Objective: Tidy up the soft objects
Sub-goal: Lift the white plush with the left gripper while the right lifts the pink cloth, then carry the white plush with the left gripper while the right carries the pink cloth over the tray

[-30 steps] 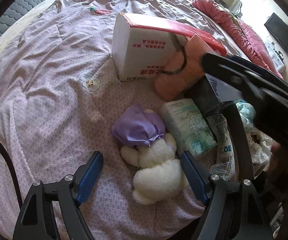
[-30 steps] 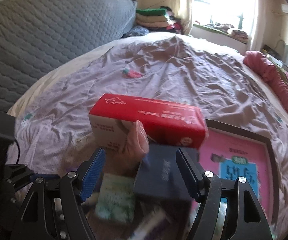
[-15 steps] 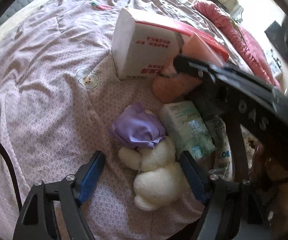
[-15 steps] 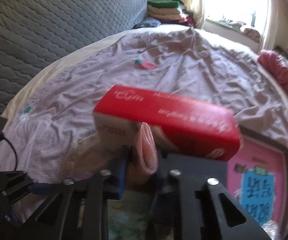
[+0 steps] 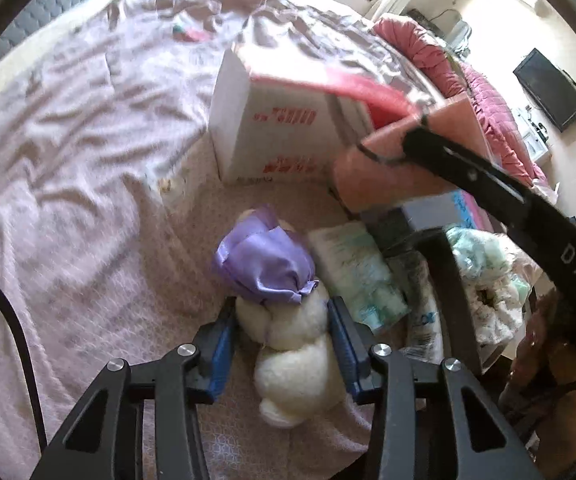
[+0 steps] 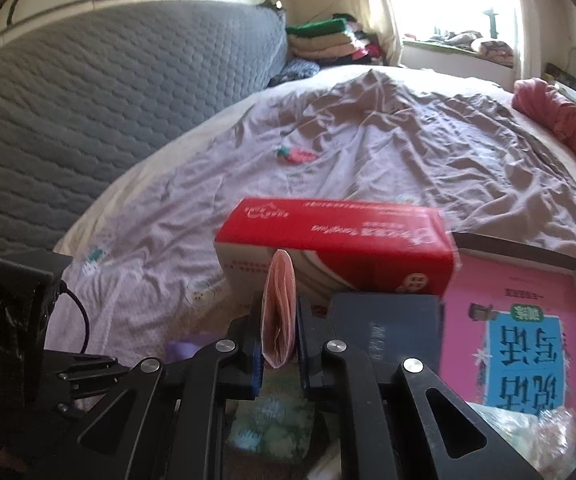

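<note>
Two grippers: both work over a bed spread with a wrinkled lilac sheet (image 5: 88, 152), among a heap of soft things and boxes.
Left gripper (image 5: 282, 344): its jaws are closing, blue pads on either side of the white plush toy (image 5: 296, 344); the left pad lies against the toy's side and the right pad touches or nearly touches it, the blur leaving that unclear.
White plush toy: lies on the sheet at the near edge of the heap, between the left gripper's fingers, with a purple satin cloth (image 5: 266, 266) over its far end.
Right gripper (image 6: 278, 332): narrowed to a tight pinch on the pink folded cloth (image 6: 279, 312), which stands upright on edge between the pads.
Pink folded cloth: seen from the left wrist view as a peach-pink slab (image 5: 392, 168) raised just in front of the red-and-white tissue box (image 5: 280, 132), with the right gripper's black finger across it.
Tissue box: rests on the sheet behind the cloth, red top up.
Dark blue box (image 6: 384, 320): just right of the pinched cloth, in front of the tissue box.
Pink book (image 6: 516, 328): lies flat to the right, blue label facing up.
Green-printed tissue pack (image 5: 356, 276): lies just right of the plush toy.
Background: a grey quilted mattress (image 6: 108, 100) leans at the head of the bed, and a red blanket (image 5: 488, 92) runs along the far side.
</note>
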Demonstrator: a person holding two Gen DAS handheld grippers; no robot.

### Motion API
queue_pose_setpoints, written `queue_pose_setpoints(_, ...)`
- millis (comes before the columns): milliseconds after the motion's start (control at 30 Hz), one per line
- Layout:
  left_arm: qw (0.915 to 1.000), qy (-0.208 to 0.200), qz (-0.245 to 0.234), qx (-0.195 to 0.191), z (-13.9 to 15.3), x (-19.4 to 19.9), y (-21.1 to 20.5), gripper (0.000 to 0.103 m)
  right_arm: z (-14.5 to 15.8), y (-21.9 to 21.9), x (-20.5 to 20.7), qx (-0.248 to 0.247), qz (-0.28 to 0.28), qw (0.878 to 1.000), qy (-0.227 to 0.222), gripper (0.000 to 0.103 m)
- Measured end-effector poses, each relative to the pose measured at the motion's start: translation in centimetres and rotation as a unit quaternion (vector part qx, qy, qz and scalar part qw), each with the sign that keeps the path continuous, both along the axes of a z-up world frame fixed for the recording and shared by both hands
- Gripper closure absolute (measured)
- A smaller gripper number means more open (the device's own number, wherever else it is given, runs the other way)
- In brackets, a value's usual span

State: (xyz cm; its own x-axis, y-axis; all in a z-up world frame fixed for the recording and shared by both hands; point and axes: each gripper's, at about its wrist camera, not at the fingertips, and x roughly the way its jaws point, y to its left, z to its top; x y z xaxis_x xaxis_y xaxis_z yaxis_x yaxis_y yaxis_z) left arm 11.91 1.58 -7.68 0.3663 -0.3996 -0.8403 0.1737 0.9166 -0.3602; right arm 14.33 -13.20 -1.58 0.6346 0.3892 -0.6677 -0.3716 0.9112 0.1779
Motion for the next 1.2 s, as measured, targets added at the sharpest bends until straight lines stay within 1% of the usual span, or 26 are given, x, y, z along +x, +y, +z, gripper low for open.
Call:
queue_pose_setpoints(67,0.9999,-0.014,0.006,-0.007,1.0,-0.2,0.2,0.059,0.7,-0.9,-0.5,0.012,-0.009,1.000,-0.007,0.090)
queue_pose_setpoints(133,0.9996,-0.026,0.011,-0.006,1.9,-0.4,0.3,0.059,1.3,-1.7,-1.1,0.024,-0.016,0.999,-0.014,0.090)
queue_pose_setpoints(233,0.9989,-0.045,0.016,-0.004,3.2,-0.8,0.1,0.059,2.4,-2.6,-2.0,0.027,-0.023,0.999,-0.025,0.090)
queue_pose_setpoints(467,0.9965,-0.084,0.002,0.004,5.8,-1.5,-1.8,0.059,4.4,-5.8,-3.7,0.042,-0.051,0.997,-0.041,0.090)
queue_pose_setpoints(633,0.9956,-0.093,-0.005,0.010,6.8,-2.4,-3.8,0.059,5.2,-8.0,-5.1,0.043,-0.072,0.995,-0.052,0.090)
queue_pose_setpoints(933,0.9931,-0.111,-0.037,0.004,8.8,-4.1,-8.3,0.059,6.8,-13.5,-7.3,0.057,-0.122,0.988,-0.074,0.090)
queue_pose_setpoints(1200,0.9899,-0.126,-0.065,0.011,10.1,-5.0,-11.9,0.059,7.0,-18.1,-8.9,0.066,-0.159,0.982,-0.080,0.090)
